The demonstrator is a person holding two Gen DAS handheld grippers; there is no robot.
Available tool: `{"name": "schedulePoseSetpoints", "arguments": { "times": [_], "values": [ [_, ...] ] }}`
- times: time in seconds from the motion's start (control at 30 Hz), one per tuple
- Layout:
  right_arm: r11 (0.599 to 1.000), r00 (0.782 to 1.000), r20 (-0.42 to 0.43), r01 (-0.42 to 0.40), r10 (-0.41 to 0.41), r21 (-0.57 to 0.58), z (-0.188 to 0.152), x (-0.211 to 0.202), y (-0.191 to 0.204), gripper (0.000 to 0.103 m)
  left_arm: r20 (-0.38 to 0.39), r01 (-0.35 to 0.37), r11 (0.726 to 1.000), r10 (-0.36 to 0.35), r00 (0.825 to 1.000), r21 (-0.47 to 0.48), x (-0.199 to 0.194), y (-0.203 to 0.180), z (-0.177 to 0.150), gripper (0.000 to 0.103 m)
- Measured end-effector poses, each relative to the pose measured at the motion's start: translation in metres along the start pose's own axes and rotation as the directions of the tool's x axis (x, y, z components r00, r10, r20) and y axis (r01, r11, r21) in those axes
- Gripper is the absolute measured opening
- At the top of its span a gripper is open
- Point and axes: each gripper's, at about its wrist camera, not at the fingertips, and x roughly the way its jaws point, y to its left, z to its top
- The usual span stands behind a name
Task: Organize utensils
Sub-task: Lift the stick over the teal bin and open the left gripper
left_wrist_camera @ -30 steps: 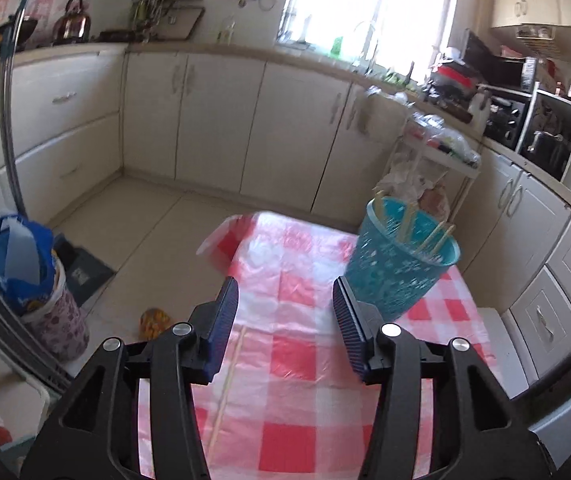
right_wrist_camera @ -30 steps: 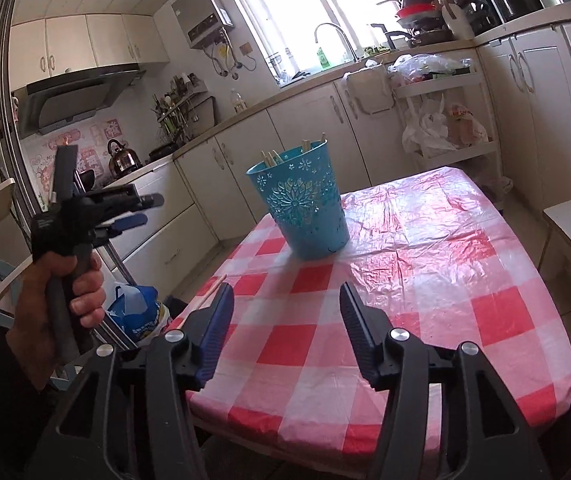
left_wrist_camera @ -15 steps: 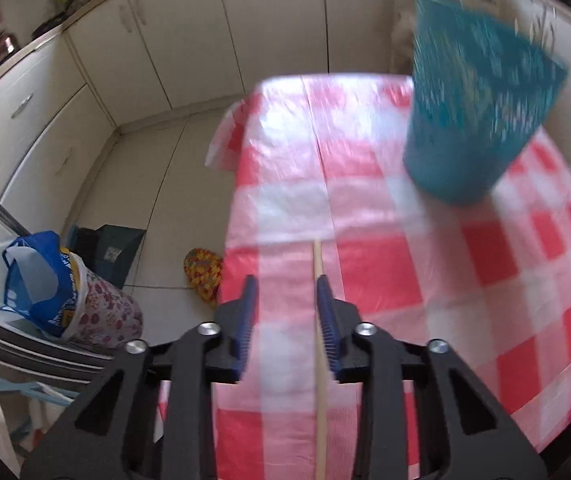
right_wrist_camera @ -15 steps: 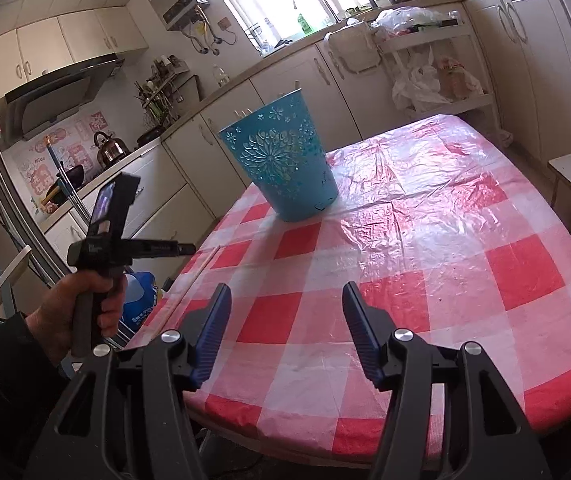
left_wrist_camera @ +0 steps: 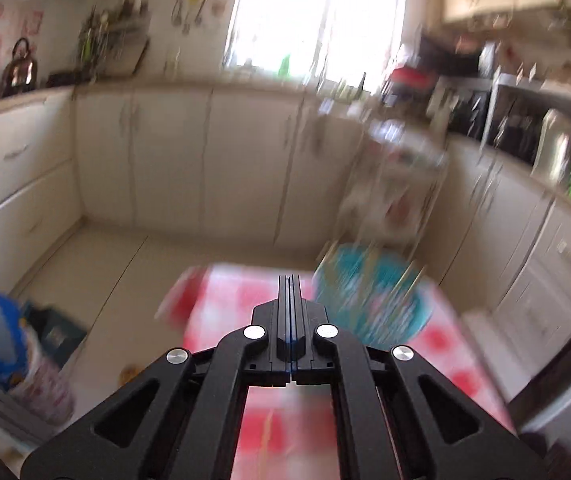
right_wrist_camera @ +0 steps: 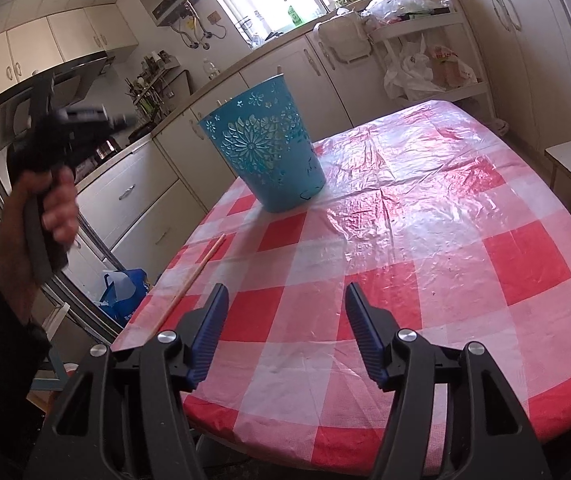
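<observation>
The left gripper (left_wrist_camera: 290, 280) is clenched shut with nothing between its pads, raised above the table (right_wrist_camera: 425, 248) in a person's hand (right_wrist_camera: 45, 208). The right gripper (right_wrist_camera: 285, 300) hovers low over the table's near edge, its ribbed blue pads (right_wrist_camera: 209, 328) spread, its jaws opening on nothing. A slim wooden chopstick (right_wrist_camera: 197, 272) lies flat at ten o'clock from it, along the table's left edge. At twelve o'clock stands a teal perforated plastic basket (right_wrist_camera: 269, 148) with stick tips showing at its rim. Glossy red-and-white checked plastic covers the table; cream kitchen cabinets (right_wrist_camera: 137, 196) line the walls.
</observation>
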Motion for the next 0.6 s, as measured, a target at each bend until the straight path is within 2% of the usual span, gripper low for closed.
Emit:
{"name": "schedulePoseSetpoints", "arguments": {
  "times": [0.07, 0.13, 0.23, 0.27, 0.3, 0.33, 0.37, 0.43, 0.5, 0.53, 0.57, 0.6],
  "values": [
    [1.000, 1.000, -0.006, -0.001, 0.001, 0.003, 0.001, 0.003, -0.002, 0.059, 0.012, 0.008, 1.000, -0.008, 1.000, 0.020, 0.008, -0.018, 0.021, 0.000],
    [1.000, 1.000, 0.000, -0.002, 0.002, 0.012, 0.004, 0.002, -0.005, 0.061, -0.030, -0.005, 1.000, 0.005, 1.000, 0.015, 0.014, -0.022, 0.025, 0.000],
    [1.000, 1.000, 0.027, 0.001, -0.001, 0.030, 0.008, -0.001, -0.015, 0.064, -0.214, -0.022, 0.998, 0.033, 0.976, 0.055, 0.023, -0.021, -0.015, 0.003],
    [0.999, 1.000, 0.026, -0.002, 0.001, 0.047, 0.008, 0.001, -0.020, 0.064, -0.299, -0.033, 0.993, 0.067, 0.952, 0.117, 0.031, -0.024, -0.046, 0.016],
    [0.998, 1.000, 0.021, -0.006, 0.004, 0.069, 0.008, 0.004, -0.025, 0.064, -0.366, -0.035, 0.981, 0.103, 0.925, 0.188, 0.039, -0.029, -0.073, 0.025],
    [0.996, 1.000, 0.012, -0.008, 0.007, 0.084, 0.007, 0.006, -0.028, 0.064, -0.432, -0.024, 0.963, 0.143, 0.890, 0.269, 0.050, -0.036, -0.104, 0.040],
    [0.995, 1.000, -0.003, -0.008, 0.009, 0.097, 0.006, 0.010, -0.030, 0.064, -0.472, -0.010, 0.948, 0.168, 0.865, 0.318, 0.060, -0.043, -0.127, 0.040],
    [0.995, 1.000, -0.015, -0.010, 0.011, 0.097, 0.005, 0.012, -0.031, 0.064, -0.515, 0.002, 0.928, 0.205, 0.832, 0.373, 0.076, -0.051, -0.157, 0.040],
    [0.997, 1.000, -0.006, -0.007, 0.007, 0.076, 0.004, 0.010, -0.029, 0.064, -0.531, -0.018, 0.925, 0.234, 0.814, 0.380, 0.089, -0.054, -0.172, 0.040],
    [0.997, 1.000, 0.000, -0.005, 0.005, 0.072, 0.005, 0.009, -0.029, 0.064, -0.550, -0.020, 0.932, 0.232, 0.802, 0.363, 0.094, -0.053, -0.177, 0.034],
    [0.997, 1.000, 0.004, -0.005, 0.005, 0.075, 0.006, 0.009, -0.030, 0.064, -0.567, -0.019, 0.940, 0.222, 0.794, 0.341, 0.098, -0.051, -0.182, 0.024],
    [0.997, 1.000, 0.003, -0.003, 0.003, 0.083, 0.006, 0.009, -0.033, 0.064, -0.559, -0.019, 0.945, 0.209, 0.803, 0.326, 0.097, -0.048, -0.182, 0.016]
  ]
}}
